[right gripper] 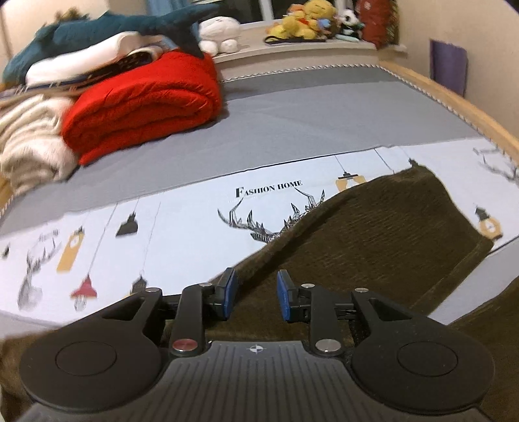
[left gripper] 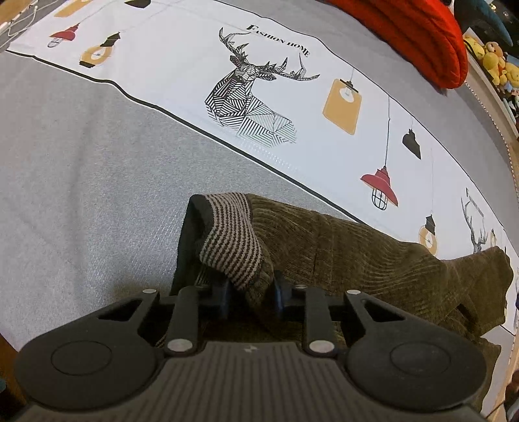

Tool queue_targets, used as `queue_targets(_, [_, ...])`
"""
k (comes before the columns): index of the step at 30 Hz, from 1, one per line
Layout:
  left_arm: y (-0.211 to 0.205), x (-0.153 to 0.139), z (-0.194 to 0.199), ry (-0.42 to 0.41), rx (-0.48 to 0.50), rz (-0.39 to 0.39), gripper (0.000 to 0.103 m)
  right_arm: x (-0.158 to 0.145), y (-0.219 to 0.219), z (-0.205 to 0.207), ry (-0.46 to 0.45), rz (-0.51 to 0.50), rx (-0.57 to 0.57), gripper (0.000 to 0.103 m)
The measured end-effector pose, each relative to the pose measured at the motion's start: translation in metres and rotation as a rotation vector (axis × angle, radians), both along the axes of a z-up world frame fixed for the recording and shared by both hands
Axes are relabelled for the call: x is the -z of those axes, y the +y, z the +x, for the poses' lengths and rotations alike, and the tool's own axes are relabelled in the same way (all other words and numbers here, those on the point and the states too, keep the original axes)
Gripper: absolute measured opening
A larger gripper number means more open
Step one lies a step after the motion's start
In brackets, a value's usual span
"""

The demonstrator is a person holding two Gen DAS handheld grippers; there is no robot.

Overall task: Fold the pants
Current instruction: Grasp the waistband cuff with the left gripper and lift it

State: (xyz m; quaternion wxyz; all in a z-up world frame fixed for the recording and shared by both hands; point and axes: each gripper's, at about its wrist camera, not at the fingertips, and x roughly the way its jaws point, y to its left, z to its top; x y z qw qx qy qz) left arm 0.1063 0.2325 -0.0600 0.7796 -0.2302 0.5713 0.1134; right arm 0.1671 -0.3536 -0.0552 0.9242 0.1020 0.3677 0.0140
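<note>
Reading "FASHION HOME" above deer print (left gripper: 249, 94) on bedsheet (left gripper: 81, 162).

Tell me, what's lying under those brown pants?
Under the pants lies a bed sheet printed with lamps and a deer; the pants cover most of that deer. Anything else beneath them is hidden.

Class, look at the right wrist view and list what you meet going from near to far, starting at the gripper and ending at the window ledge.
Right gripper → olive-brown corduroy pants → white printed sheet band with a deer and lamps → plain grey bedsheet → yellow plush toys on the ledge.
</note>
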Motion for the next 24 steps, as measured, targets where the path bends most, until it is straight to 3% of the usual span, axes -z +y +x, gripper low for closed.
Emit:
queue_targets(6, [-0.004,0.002,0.002,0.008,0.022,0.023,0.028,0.019,-0.01,0.034,0.037,0.189,0.091,0.038])
queue_targets(11, [-0.002,0.004,0.004,0.014,0.013,0.021,0.028,0.048,-0.012,0.067,0.104,0.257,0.155,0.042])
queue_targets(24, [-0.003,0.008,0.01,0.03,0.025,0.035,0.028,0.092,-0.005,0.106,0.175,0.248,0.18,0.042])
